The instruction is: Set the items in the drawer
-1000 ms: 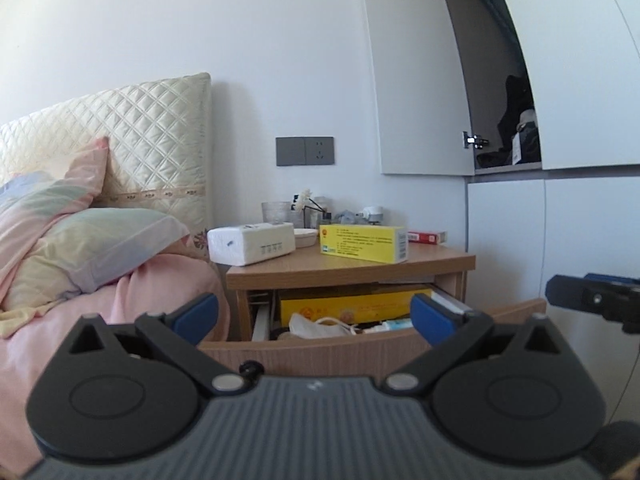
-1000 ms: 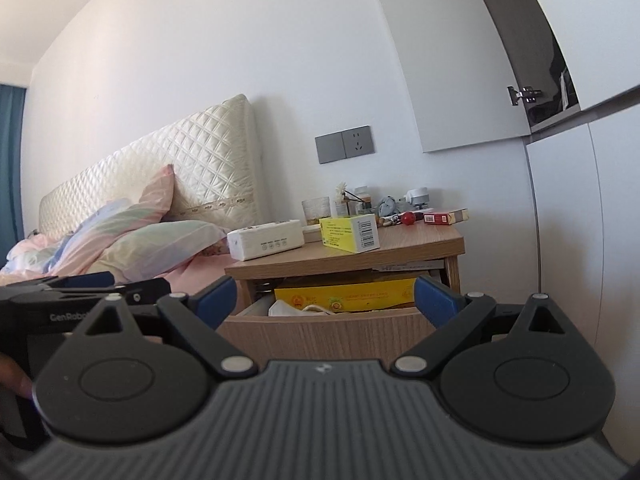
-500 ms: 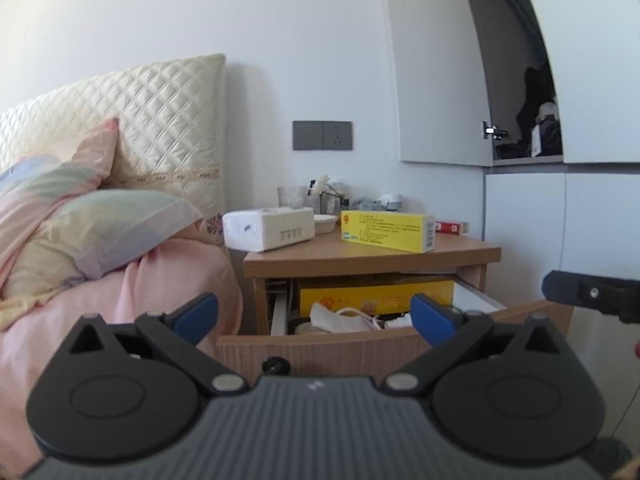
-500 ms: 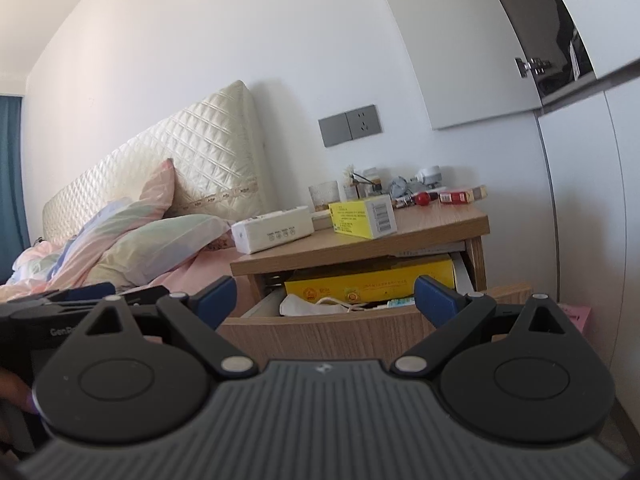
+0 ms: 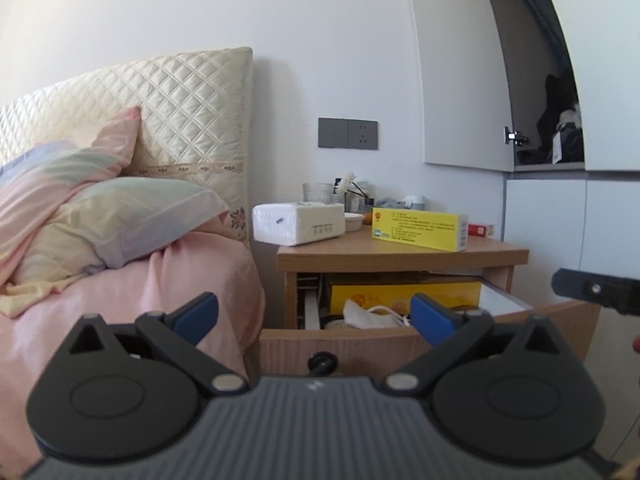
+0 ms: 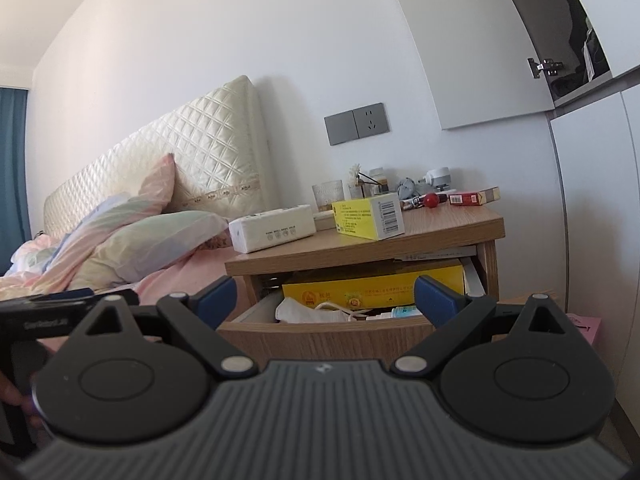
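Note:
The wooden nightstand's drawer (image 5: 400, 344) (image 6: 320, 338) stands pulled open, holding a large yellow box (image 5: 404, 294) (image 6: 372, 290), a white mask (image 5: 366, 316) (image 6: 308, 310) and small items. On the nightstand top lie a yellow medicine box (image 5: 418, 229) (image 6: 368, 216), a white tissue pack (image 5: 298, 224) (image 6: 272, 229) and a red cigarette pack (image 5: 480, 229) (image 6: 474, 197). My left gripper (image 5: 314, 316) is open and empty in front of the drawer. My right gripper (image 6: 326, 300) is open and empty, also facing the drawer.
A bed with pink sheet (image 5: 120, 300) and pillows (image 6: 152, 240) lies left of the nightstand. A glass (image 6: 328, 196), a diffuser and small clutter stand at the nightstand's back. White wardrobe doors (image 5: 560, 240) stand on the right.
Both grippers have moved closer to the nightstand and shifted view slightly; the drawer and items look larger. Both stay open and empty.

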The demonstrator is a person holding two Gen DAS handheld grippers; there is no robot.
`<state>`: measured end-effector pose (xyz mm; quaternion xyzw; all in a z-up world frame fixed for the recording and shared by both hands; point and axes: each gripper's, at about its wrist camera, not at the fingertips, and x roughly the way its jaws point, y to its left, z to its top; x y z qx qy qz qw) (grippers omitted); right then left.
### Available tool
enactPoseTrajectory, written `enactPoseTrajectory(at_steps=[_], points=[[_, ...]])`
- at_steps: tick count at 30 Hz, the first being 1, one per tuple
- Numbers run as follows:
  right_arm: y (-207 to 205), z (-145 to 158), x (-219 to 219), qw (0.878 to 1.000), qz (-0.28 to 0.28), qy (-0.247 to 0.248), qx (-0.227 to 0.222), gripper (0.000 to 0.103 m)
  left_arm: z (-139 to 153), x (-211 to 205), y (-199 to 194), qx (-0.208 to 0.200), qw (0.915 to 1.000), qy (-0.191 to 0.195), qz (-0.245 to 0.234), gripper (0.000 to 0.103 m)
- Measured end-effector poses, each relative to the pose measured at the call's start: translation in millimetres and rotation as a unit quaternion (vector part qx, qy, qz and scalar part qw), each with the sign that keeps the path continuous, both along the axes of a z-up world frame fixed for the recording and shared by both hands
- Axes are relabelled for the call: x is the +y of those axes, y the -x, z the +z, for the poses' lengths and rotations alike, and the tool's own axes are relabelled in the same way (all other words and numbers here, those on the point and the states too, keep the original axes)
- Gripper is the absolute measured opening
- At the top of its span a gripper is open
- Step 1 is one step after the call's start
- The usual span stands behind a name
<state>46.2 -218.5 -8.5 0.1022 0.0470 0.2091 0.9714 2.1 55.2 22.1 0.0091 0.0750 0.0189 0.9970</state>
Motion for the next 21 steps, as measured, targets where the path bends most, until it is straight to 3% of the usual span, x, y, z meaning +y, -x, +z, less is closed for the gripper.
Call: enactPoseTrajectory(at_steps=[11, 21], points=[[-9.2, 5.0, 11.5, 0.999, -0.035, 0.005, 0.007, 0.098, -17.0, 4.1, 2.6, 0.016, 0.9984, 0.015, -0.052, 0.103], [-86.0, 72.5, 17.0, 0.998, 0.007, 0.054, 0.017, 0.097, -34.6, 15.3, 1.8, 0.033, 0.9967, 0.012, -0.072, 0.103]])
